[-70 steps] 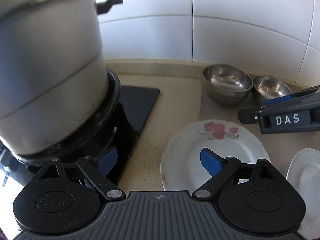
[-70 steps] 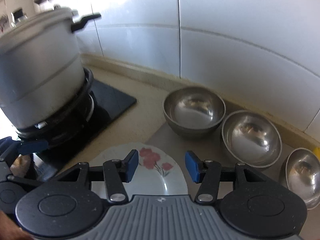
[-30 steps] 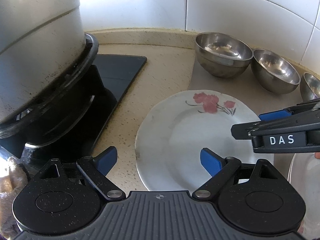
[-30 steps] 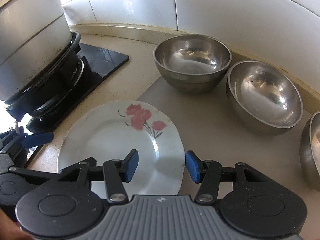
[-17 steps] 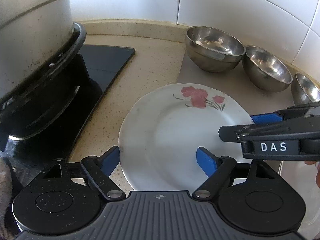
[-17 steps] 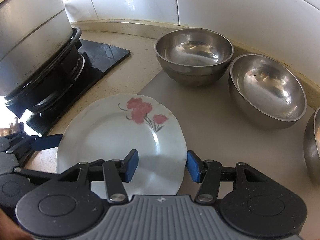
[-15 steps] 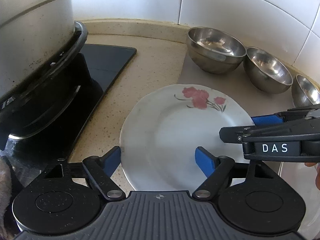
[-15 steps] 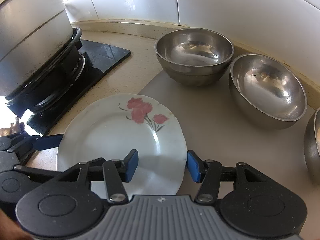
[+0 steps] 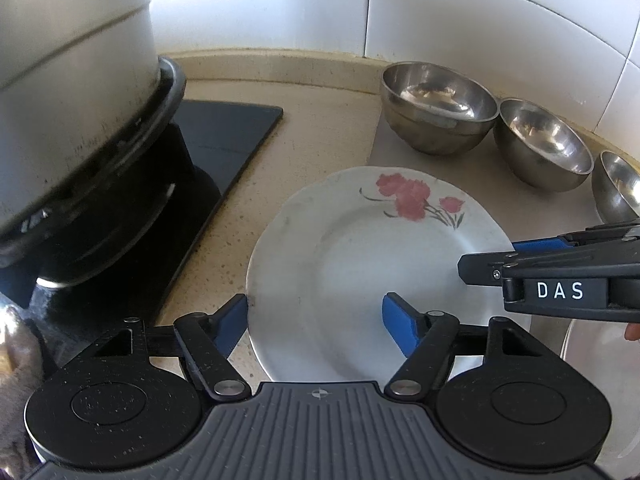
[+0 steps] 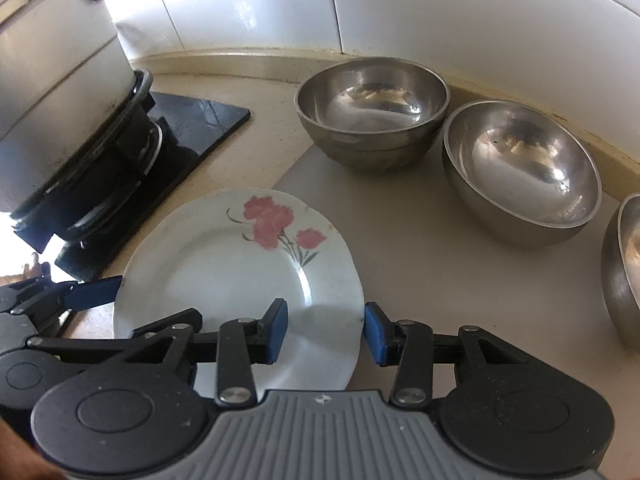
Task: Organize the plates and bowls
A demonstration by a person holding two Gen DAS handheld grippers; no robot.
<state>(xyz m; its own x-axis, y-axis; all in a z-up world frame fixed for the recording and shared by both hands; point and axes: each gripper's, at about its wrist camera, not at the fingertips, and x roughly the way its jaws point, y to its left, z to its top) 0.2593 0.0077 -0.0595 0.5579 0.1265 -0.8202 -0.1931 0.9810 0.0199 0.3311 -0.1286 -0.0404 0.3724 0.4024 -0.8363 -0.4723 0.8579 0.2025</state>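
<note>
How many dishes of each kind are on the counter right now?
Steel bowls: 3, by the wall
Flowered plate: 1
Plain white plate: 1, only its edge shows at the left camera's right margin
Total: 5

Left tongs (image 9: 316, 320) have just been closing, straddling the flowered plate's (image 9: 360, 248) left rim on the bench (image 9: 320, 128); right tongs (image 9: 492, 260) reach its right edge.

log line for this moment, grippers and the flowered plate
left gripper: closing, astride left rim of white red-flowered plate | right gripper: closing, astride right rim | plate flat on beige counter
</note>
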